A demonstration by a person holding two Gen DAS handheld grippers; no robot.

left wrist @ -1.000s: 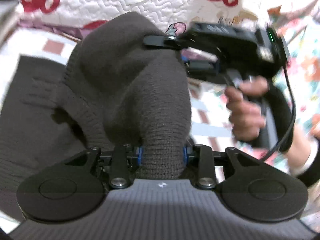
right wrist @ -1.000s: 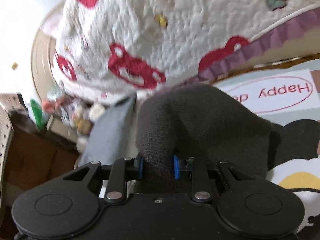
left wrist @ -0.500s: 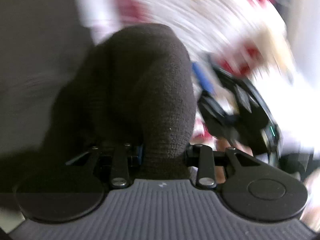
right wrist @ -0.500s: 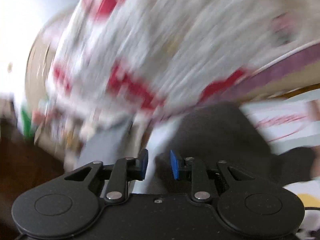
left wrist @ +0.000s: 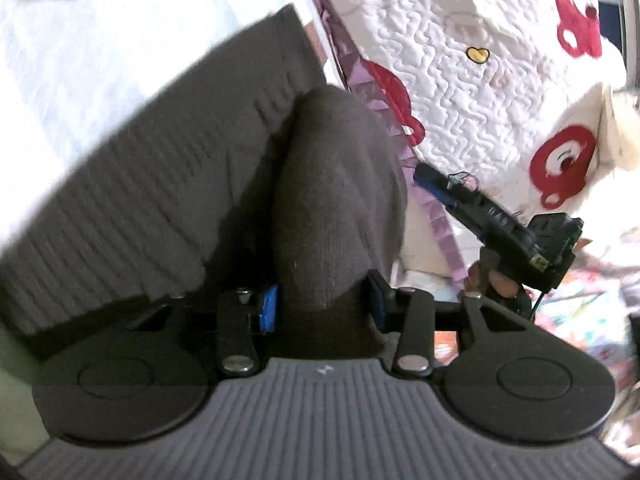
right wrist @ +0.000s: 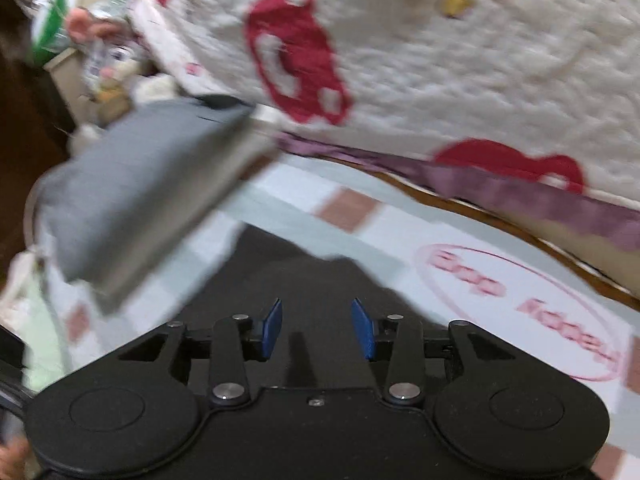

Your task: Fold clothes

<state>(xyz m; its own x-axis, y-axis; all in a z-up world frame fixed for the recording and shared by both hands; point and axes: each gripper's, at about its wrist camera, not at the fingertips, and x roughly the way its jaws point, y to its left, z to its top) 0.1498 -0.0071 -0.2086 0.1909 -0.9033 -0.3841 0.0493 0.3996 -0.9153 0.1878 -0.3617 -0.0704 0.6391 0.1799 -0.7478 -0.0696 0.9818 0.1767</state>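
A dark brown knit garment point(left wrist: 168, 184) lies spread on the pale patterned mat, and a bunched fold of it point(left wrist: 332, 208) rises between the blue pads of my left gripper point(left wrist: 324, 308), which is shut on it. In the left wrist view my right gripper point(left wrist: 444, 192) hovers to the right, held by a hand. In the right wrist view my right gripper point(right wrist: 316, 330) stands open with nothing between its pads, above the flat dark garment point(right wrist: 316, 276).
A white quilt with red bear prints point(right wrist: 460, 60) and a purple frill hangs over the bed edge behind. A blurred grey folded item point(right wrist: 148, 200) lies at the left. The mat carries a pink oval print point(right wrist: 516, 304). Clutter sits at the far left point(right wrist: 100, 60).
My right gripper has let go of the knit fold and opened, then drawn back. My left gripper keeps its hold and has swung round with the fabric.
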